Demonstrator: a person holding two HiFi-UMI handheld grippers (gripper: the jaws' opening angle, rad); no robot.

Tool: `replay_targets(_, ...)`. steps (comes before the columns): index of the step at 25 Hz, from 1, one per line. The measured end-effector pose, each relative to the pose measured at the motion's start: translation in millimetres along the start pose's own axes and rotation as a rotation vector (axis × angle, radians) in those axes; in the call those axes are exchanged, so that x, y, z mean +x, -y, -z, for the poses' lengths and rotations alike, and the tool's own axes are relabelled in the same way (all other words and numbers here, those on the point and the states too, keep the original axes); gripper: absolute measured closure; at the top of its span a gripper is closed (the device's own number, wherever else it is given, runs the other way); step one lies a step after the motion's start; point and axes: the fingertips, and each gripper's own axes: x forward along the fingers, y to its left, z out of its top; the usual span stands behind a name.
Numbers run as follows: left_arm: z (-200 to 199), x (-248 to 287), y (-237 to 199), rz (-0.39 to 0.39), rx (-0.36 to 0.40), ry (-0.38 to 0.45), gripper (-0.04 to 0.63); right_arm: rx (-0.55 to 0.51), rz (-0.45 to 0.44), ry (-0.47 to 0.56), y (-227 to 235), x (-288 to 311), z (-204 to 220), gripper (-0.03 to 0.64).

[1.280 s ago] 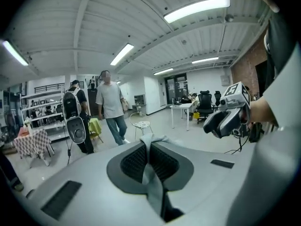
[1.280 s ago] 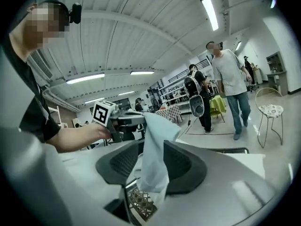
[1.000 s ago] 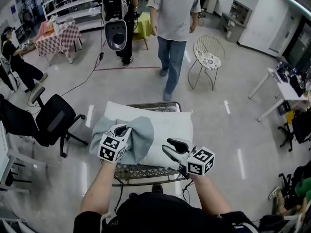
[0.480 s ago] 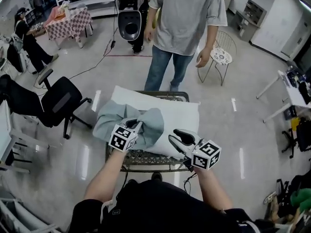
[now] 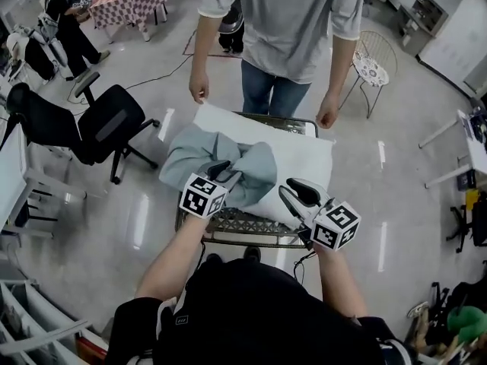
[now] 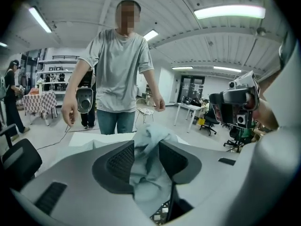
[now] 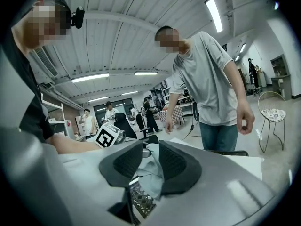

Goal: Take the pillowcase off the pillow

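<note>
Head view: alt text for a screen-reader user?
Seen from above, two handheld grippers work a grey-blue pillowcase bunched on a white pillow on a mesh table. The left gripper has just opened with cloth between its jaws, and the right gripper has been closing on it. A person in a grey T-shirt stands opposite.

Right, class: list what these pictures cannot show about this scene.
- Head view: how much of the pillow lies inside the pillowcase; bunched folds cover that.
- Head view: the table legs, under its top.
- Head view: the standing person, head past the top edge.
</note>
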Motion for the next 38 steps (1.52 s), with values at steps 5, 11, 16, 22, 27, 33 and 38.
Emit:
replay_targets(5, 3, -25, -1, -0.009, -0.024, 0.02, 0.422, -0.029, 0.013, -0.002, -4, 8, 0, 0.55)
replay_targets(11, -14, -70, -11, -0.085, -0.064, 0.138, 0.441, -0.034, 0.019, 0.032, -12, 12, -8, 0.606)
replay_targets(16, -34, -103, -13, -0.121, -0.046, 0.23, 0.496, -0.064, 0.019, 0.056, -25, 17, -16, 0.607)
replay_targets(22, -44, -139, -18, -0.153, -0.057, 0.301, 0.551, -0.11, 0.012, 0.084, -46, 20, -31, 0.609)
replay_targets(27, -40, -154, -22, -0.176, -0.049, 0.315, 0.56, -0.146, 0.012, 0.089, -60, 19, -38, 0.609)
replay_targets(33, -37, -160, -21, -0.175, -0.066, 0.33, 0.566, -0.158, 0.041, 0.09, -65, 12, -38, 0.609)
replay_targets(38, -41, -163, -17, -0.172, -0.051, 0.344, 0.569, -0.159, 0.051, 0.085, -67, 11, -33, 0.609)
